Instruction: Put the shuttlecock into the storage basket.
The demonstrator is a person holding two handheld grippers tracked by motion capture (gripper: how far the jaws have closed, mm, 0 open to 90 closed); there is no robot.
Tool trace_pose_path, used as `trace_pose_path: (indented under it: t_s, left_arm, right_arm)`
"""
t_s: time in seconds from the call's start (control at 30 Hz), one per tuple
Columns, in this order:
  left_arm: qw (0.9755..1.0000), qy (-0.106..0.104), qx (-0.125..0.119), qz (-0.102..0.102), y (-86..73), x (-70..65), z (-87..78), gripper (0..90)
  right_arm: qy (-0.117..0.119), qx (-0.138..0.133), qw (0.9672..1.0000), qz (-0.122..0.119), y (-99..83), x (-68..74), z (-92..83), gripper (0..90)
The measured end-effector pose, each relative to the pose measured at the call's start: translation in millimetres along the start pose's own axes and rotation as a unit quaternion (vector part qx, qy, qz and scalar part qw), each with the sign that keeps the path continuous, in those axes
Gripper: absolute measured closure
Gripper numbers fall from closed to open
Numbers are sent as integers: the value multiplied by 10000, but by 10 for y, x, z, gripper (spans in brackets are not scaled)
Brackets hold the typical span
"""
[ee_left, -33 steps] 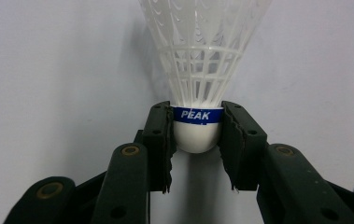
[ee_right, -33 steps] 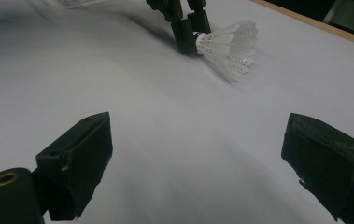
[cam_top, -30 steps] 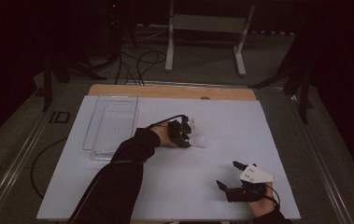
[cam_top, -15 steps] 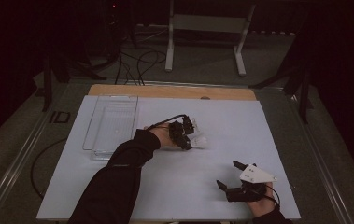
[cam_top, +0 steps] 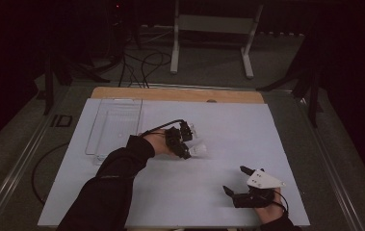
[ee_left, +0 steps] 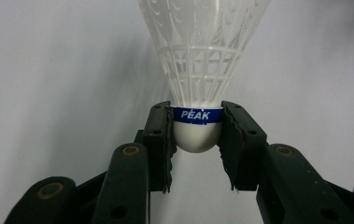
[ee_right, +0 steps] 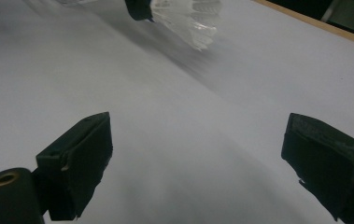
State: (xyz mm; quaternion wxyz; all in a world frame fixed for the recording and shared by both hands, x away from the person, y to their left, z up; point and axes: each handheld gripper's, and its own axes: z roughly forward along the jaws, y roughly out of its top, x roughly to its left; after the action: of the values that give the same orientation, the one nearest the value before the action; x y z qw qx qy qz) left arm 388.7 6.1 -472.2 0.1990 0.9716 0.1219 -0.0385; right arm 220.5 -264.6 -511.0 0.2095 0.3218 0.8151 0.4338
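**White Shuttlecock Pinched at Its Cork**

White plastic, the shuttlecock [ee_left: 198,70] sits between the pads of the left gripper [ee_left: 197,135], which clamp its rounded cork base at the blue band reading "PEAK". Its netted skirt flares away from the jaws. From the high view the left gripper [cam_top: 184,142] is over the middle of the white table [cam_top: 228,125], with the shuttlecock [cam_top: 198,148] pointing toward the person's right. A clear plastic tray [cam_top: 115,126] lies just beside the person's left forearm, toward the table's left edge. The right gripper [cam_top: 248,185] rests near the table's front right, well apart from the shuttlecock, its jaws spread wide with nothing between them.
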Motion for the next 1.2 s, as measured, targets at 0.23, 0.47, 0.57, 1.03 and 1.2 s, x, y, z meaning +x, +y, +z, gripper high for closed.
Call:
trace_pose_path:
  t_s: [0.23,0.47,0.57,1.03,1.2]
  left_arm:
    - [9999,95,-28,73,-105,-125,-181,663]
    - [9999,71,51,56,-175,-195,-277,663]
    - [9999,73,102,-13,-205,-207,-314,663]
    - [9998,34,100,-141,-280,-345,-621,663]
    - [9999,29,77,-118,-314,-376,-740,663]
  right_arm:
    - [7,-11,10000,-28,9,5,-7,92]
    - [1,-30,10000,-3,11,4,-7,91]
    - [-17,-23,10000,-7,13,4,-5,91]
    - [0,2,10000,14,6,4,10,91]
    - [7,-1,10000,-3,9,8,15,91]
